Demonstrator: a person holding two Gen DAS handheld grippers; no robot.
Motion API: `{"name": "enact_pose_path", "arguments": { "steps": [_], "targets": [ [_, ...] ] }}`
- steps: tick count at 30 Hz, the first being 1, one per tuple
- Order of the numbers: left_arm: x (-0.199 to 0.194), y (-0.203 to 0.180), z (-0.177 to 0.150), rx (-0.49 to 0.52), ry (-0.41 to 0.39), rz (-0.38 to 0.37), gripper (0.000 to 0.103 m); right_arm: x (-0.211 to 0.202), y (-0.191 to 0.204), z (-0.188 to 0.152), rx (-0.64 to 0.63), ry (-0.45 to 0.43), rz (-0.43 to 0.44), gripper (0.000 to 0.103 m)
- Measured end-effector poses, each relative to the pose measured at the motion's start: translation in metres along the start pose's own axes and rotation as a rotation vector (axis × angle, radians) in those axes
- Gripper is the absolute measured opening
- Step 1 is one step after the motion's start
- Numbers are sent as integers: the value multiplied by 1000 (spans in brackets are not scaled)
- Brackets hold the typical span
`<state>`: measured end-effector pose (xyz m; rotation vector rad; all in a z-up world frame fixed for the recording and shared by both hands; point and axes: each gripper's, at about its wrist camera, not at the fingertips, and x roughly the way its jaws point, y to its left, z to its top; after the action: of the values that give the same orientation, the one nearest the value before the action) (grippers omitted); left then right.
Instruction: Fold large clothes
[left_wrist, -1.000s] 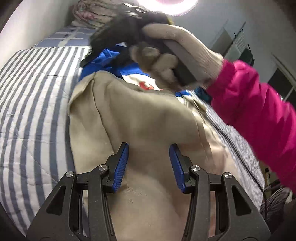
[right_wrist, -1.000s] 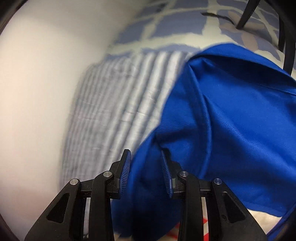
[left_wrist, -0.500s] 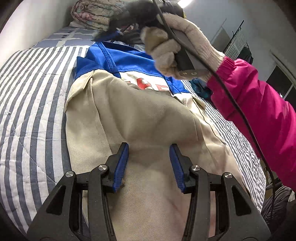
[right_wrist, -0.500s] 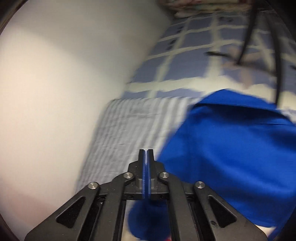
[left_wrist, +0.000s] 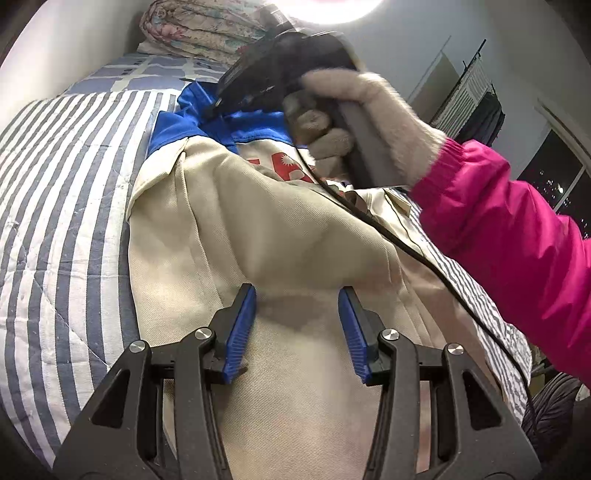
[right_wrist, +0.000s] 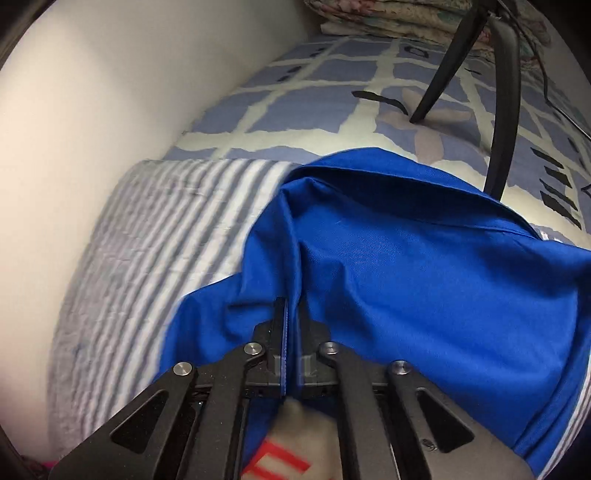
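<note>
Folding has only begun: the big cream-and-blue cloth jacket lies spread on the striped bed cover, right gripper pinching its blue top edge, left gripper half-open and empty above its cream part.

Left side: the striped quilt lies bare between the wall and the beige-and-blue jacket; passage is free there. Right side: a gloved hand in a pink sleeve holds the right gripper above the jacket's blue collar end, and a black cable trails across the fabric. Far end: a folded floral quilt and two black legs standing on the checked sheet block the way.
</note>
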<state>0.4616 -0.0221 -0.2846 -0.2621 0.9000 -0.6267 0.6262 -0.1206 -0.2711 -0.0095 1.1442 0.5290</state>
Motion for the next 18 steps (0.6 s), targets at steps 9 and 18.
{"name": "enact_pose_path", "arguments": {
  "steps": [9, 18],
  "targets": [
    [-28, -1, 26, 3, -124, 55, 46, -147, -11, -56, 76, -176, 225, 3],
    [75, -15, 76, 41, 86, 195, 55, -284, -49, -158, 159, -246, 61, 4]
  ]
}}
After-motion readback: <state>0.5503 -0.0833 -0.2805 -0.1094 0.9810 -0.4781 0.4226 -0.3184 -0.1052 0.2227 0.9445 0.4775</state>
